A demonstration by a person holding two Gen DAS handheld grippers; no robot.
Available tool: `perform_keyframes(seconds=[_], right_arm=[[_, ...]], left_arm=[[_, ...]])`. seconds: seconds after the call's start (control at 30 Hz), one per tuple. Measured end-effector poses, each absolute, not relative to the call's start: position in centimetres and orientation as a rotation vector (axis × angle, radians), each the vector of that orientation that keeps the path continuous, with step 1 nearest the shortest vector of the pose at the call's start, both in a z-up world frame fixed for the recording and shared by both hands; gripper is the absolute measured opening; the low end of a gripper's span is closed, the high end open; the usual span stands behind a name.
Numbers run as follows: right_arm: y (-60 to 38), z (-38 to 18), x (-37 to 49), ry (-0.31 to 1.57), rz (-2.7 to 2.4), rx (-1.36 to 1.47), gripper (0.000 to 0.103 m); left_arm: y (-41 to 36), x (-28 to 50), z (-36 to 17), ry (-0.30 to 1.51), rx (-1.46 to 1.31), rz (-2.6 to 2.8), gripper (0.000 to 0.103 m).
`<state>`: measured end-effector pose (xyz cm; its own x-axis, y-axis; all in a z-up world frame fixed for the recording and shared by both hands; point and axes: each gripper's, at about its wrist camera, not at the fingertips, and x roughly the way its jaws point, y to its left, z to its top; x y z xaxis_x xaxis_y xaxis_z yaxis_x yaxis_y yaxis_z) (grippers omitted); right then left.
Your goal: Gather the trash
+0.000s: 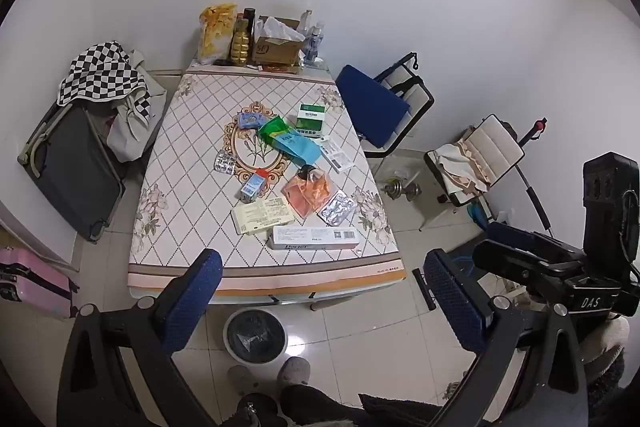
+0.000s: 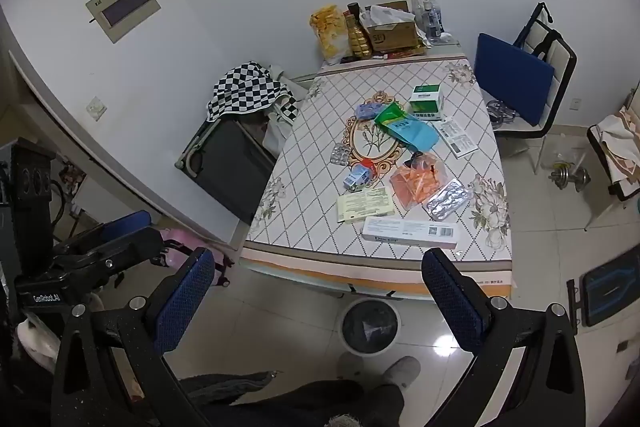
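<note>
Nearest, the long white box (image 1: pixel 314 238) lies crosswise on the table (image 1: pixel 192 131).

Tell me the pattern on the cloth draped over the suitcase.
Black-and-white checks on the cloth, clearest in the left wrist view.

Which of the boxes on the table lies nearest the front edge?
The long white toothpaste-style box, lying flat along the front edge; the yellow box and green box sit farther back.

Left gripper (image 1: pixel 322 297): black frame arms, silver screw heads, fingers (image 1: pixel 191 301) faced with blue dimpled pads.
Right gripper (image 2: pixel 318 297): the same black frame, silver screws and blue textured pads are seen.
Markings: "DAS" is printed in white on one black body, "GenRobot.AI" on the other.
Clothing: dark trousers and grey fuzzy slippers (image 1: pixel 294 371) are worn.
</note>
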<state>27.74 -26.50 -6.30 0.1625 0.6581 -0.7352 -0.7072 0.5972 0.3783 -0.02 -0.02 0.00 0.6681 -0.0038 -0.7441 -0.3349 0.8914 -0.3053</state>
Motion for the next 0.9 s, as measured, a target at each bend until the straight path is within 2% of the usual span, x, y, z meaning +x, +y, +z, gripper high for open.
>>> perform_keyframes(seconds=[0.9], right_arm=[[-26.0, -6.2, 27.8, 1.023, 1.017, -0.062, 0.103]], left_arm=[[-0.4, 0.9, 2.8, 0.822, -0.426, 0.189, 0.103]])
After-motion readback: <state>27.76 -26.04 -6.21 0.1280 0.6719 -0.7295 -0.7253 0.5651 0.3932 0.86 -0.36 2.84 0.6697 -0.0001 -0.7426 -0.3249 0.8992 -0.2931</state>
